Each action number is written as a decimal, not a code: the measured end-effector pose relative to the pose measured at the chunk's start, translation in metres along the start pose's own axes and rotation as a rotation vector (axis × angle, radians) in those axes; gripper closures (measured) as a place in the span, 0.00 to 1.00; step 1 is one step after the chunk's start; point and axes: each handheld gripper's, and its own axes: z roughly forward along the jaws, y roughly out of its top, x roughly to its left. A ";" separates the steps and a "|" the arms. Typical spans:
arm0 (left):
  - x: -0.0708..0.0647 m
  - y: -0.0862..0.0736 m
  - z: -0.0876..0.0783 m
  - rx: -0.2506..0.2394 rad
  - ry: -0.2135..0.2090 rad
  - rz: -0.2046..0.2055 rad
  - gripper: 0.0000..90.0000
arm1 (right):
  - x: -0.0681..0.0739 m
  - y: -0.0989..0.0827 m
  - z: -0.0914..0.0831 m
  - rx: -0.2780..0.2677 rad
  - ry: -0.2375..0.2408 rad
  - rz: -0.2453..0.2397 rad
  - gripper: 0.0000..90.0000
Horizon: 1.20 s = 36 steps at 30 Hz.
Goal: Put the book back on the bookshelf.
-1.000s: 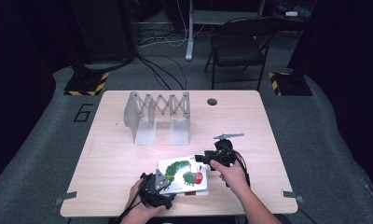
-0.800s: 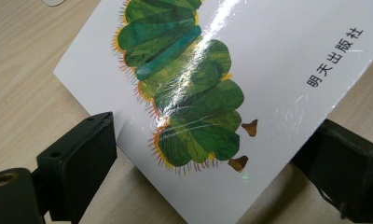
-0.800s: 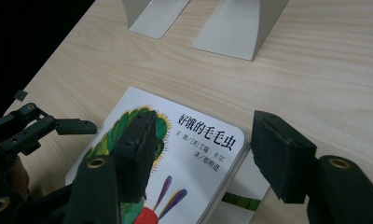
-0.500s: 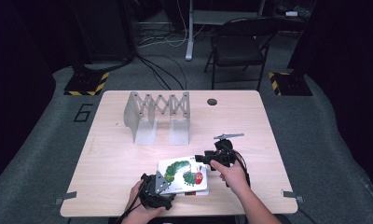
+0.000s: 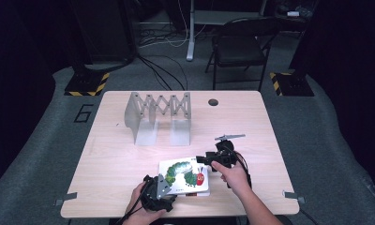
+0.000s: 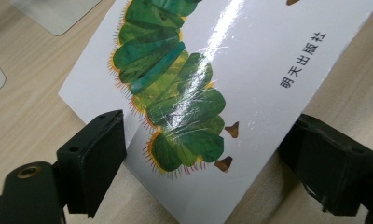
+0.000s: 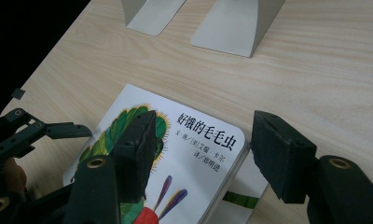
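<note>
**Both grippers bracket the caterpillar picture book**

The caterpillar picture book [image 5: 184,176] lies flat on the table [image 5: 251,117], nearer the person than the folding metal book rack [image 5: 158,114]. The left gripper [image 6: 208,154] straddles the book's near corner; its jaws have just been closing, but the pads stand apart from the edges. The right gripper [image 7: 201,151] hovers over the far corner by the title, jaws apart, gripping nothing, probably to steady or lift the book towards the rack.

white book [image 5: 185,176] with green caterpillar, seemingly red-headed; pale wood table [image 5: 129,154].
</note>
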 end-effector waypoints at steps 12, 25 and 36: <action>0.001 -0.002 0.000 -0.015 -0.010 -0.004 0.17 | -0.004 -0.001 0.002 0.014 0.006 0.002 0.45; 0.001 -0.003 0.000 -0.017 -0.004 -0.006 0.17 | -0.011 0.000 0.003 0.020 -0.012 0.022 0.41; 0.002 -0.003 0.001 -0.026 -0.004 -0.010 0.17 | -0.015 0.020 0.016 0.128 -0.008 0.011 0.39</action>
